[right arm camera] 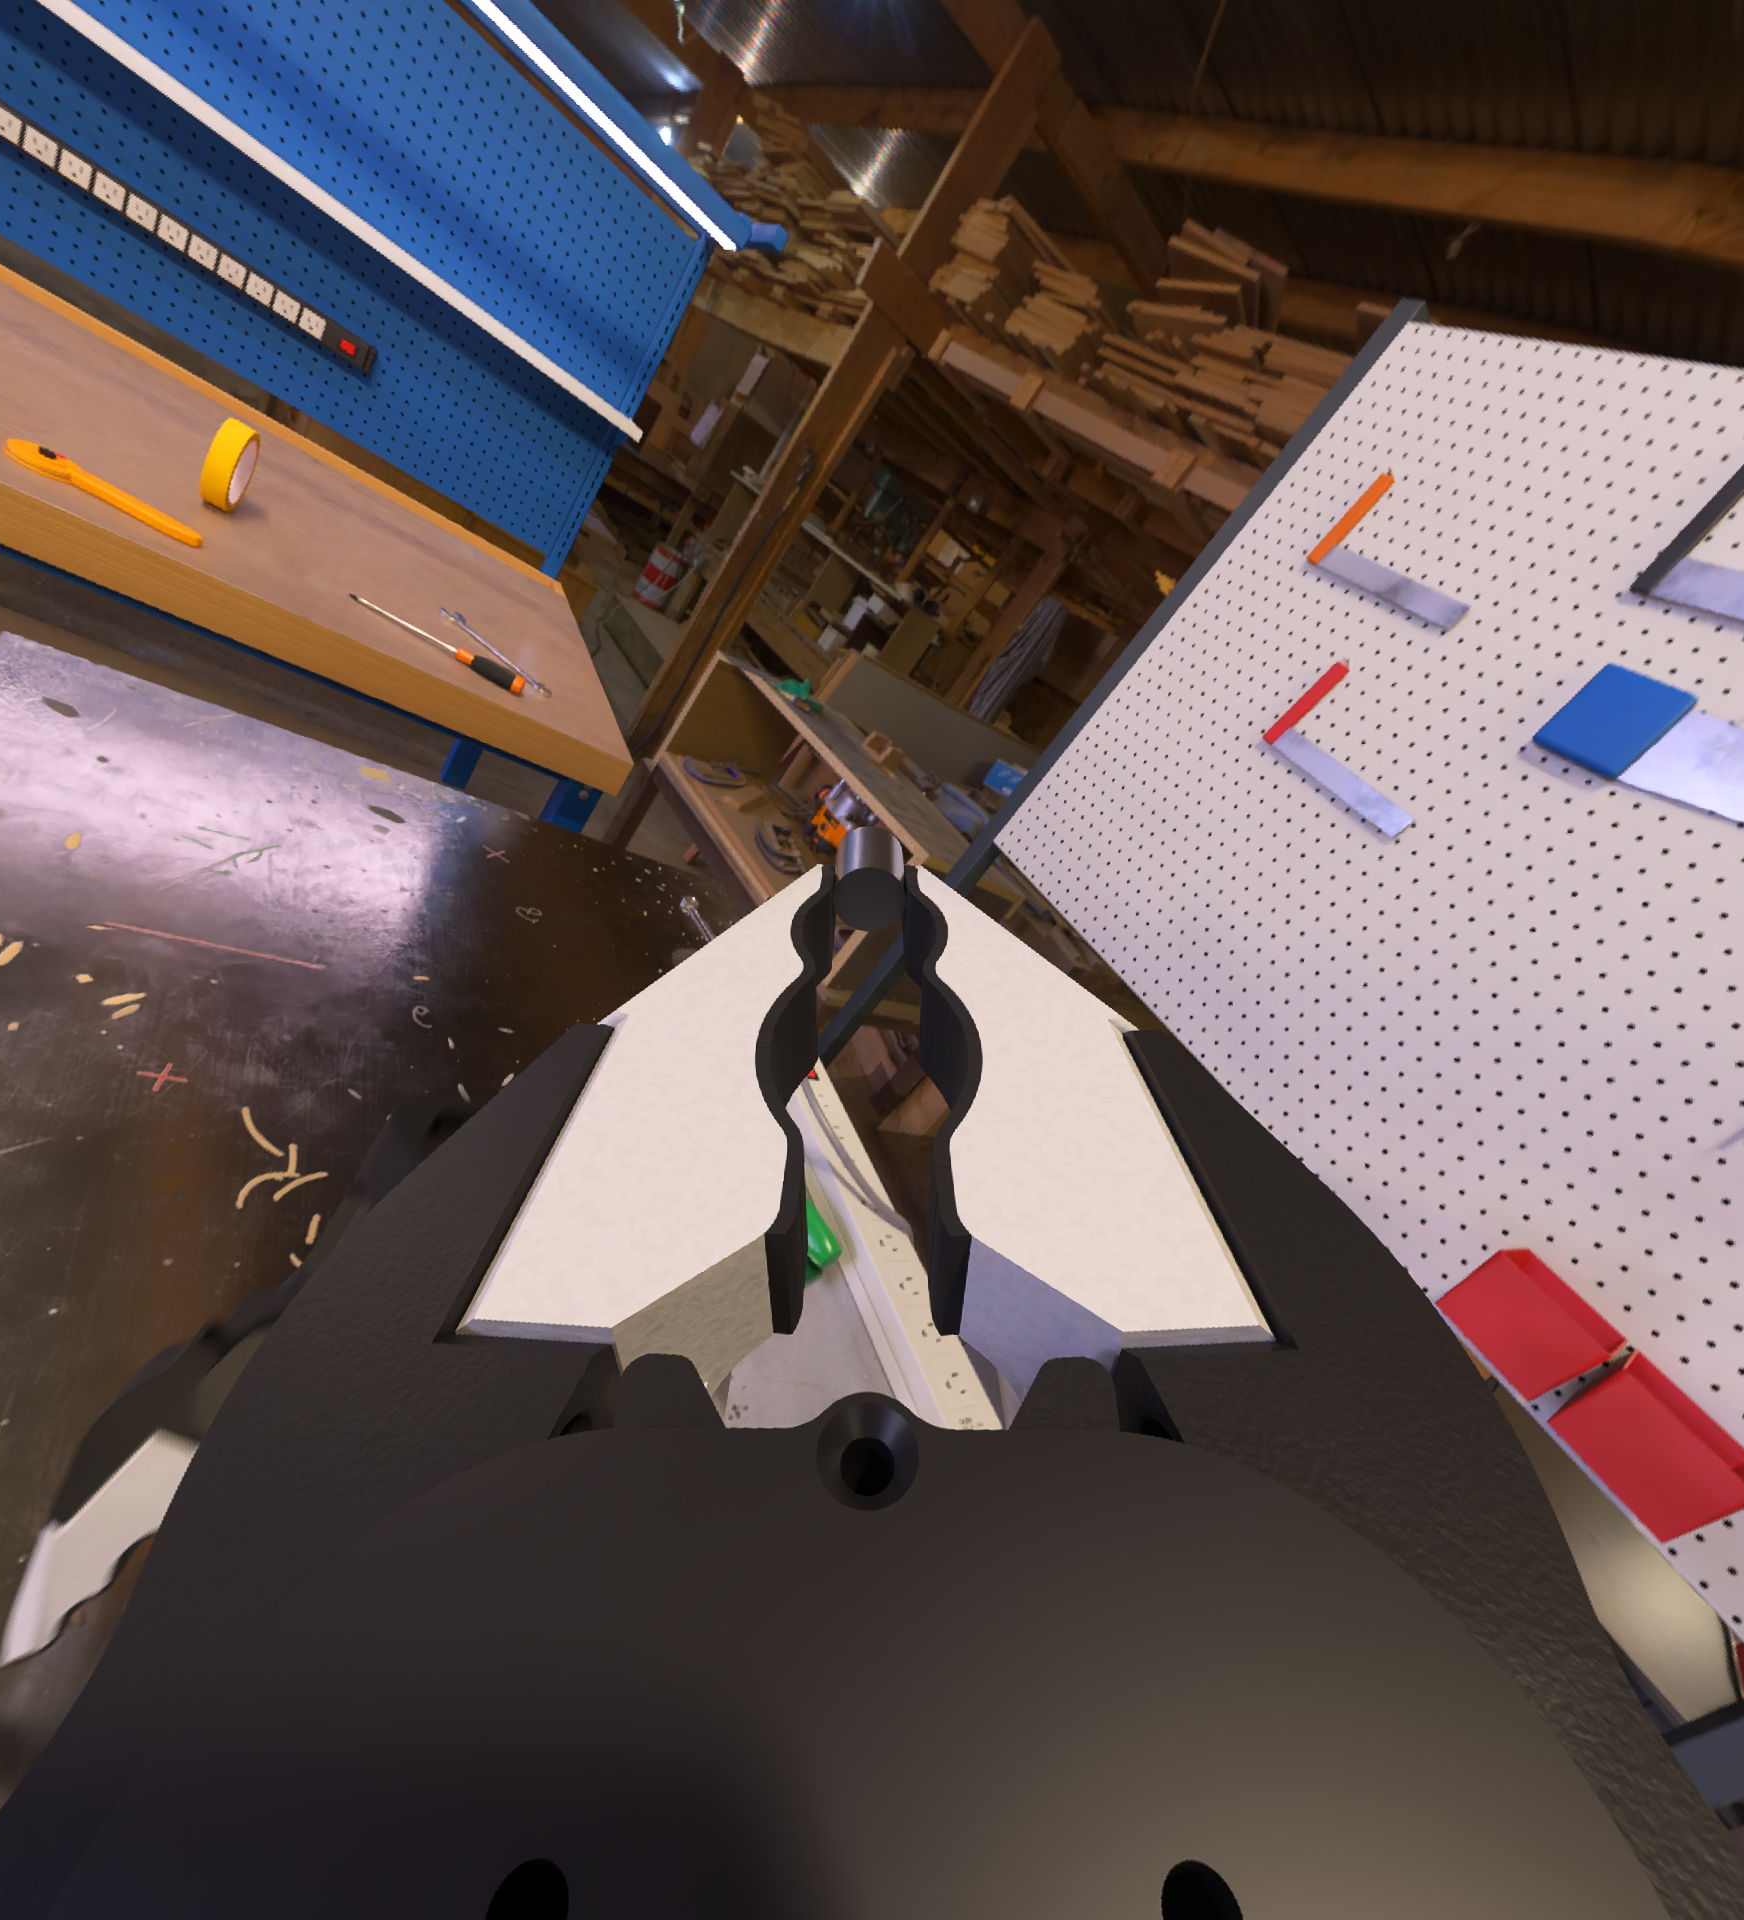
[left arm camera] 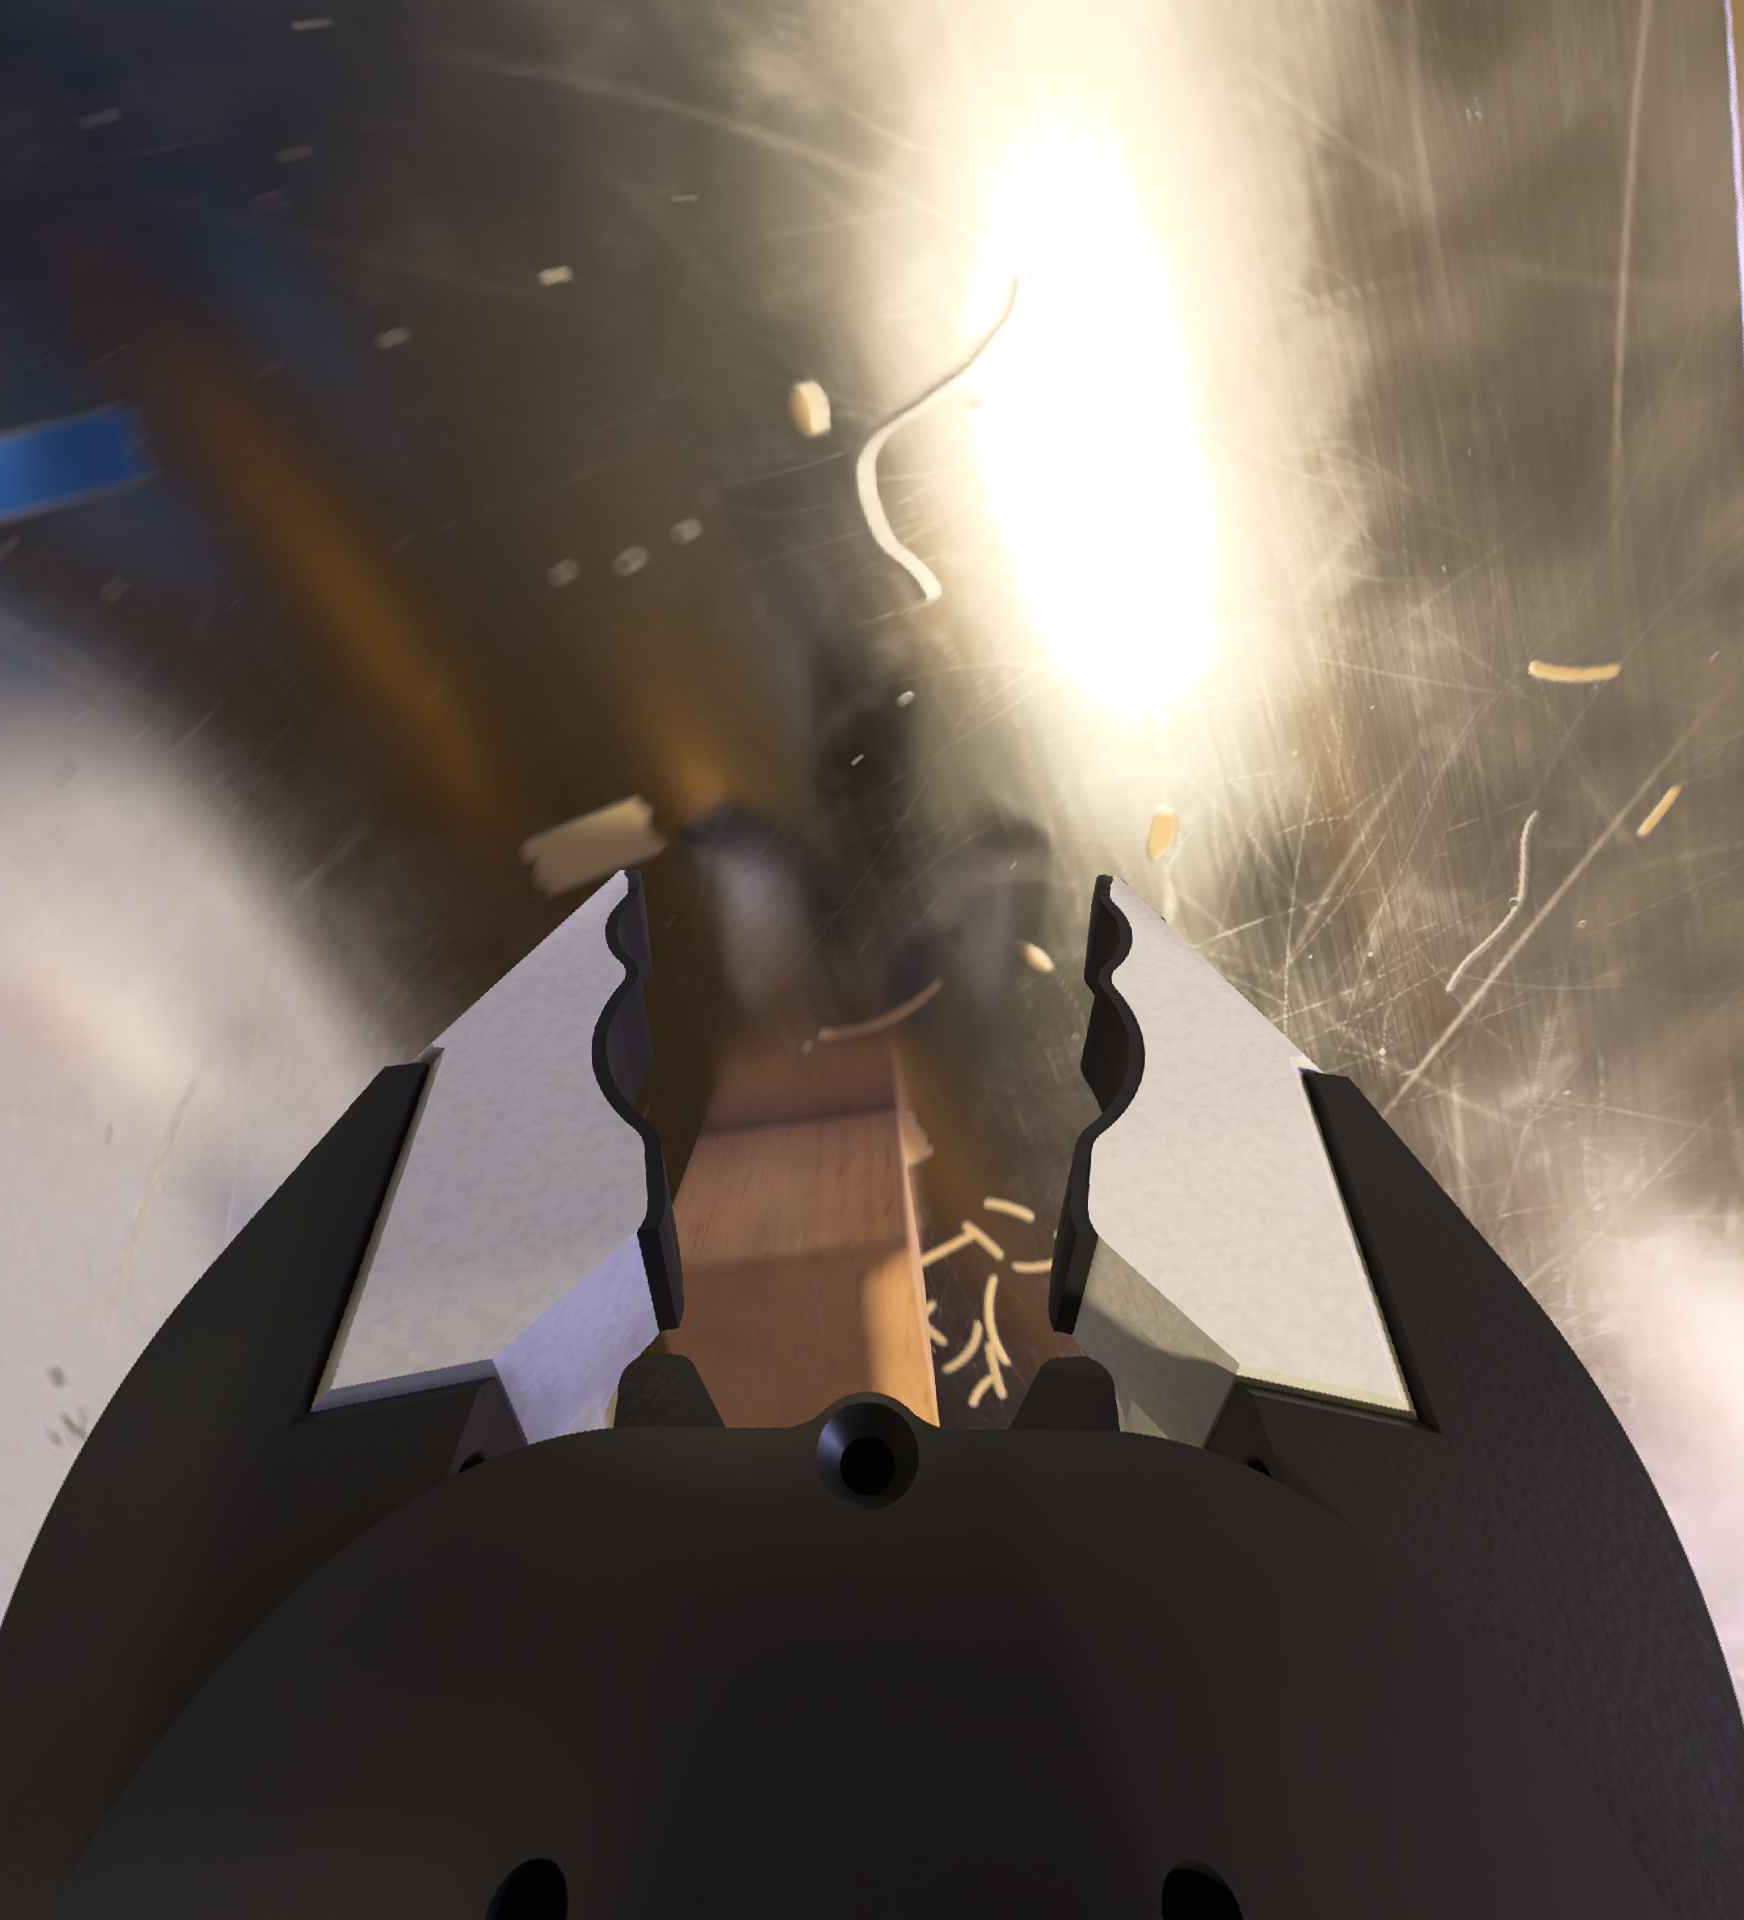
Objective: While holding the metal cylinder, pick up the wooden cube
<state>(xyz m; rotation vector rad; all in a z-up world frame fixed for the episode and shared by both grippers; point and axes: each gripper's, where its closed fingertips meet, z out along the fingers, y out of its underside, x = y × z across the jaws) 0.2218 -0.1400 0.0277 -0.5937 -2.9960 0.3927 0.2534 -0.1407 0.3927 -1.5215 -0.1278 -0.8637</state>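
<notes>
Scratched steel, a glaring tabletop strewn with pale shavings, fills the left view. The left gripper hovers over it, jaws spread wide and empty, with the cube seen between its fingers, low near their base. The right gripper, raised toward a white pegboard, pinches the cylinder at its fingertips.

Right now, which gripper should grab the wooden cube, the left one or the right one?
The left gripper. Its jaws stand open and empty, with the wooden cube low between its fingers. The right gripper is shut on the metal cylinder at its fingertips, lifted off the table, so it is busy.
</notes>
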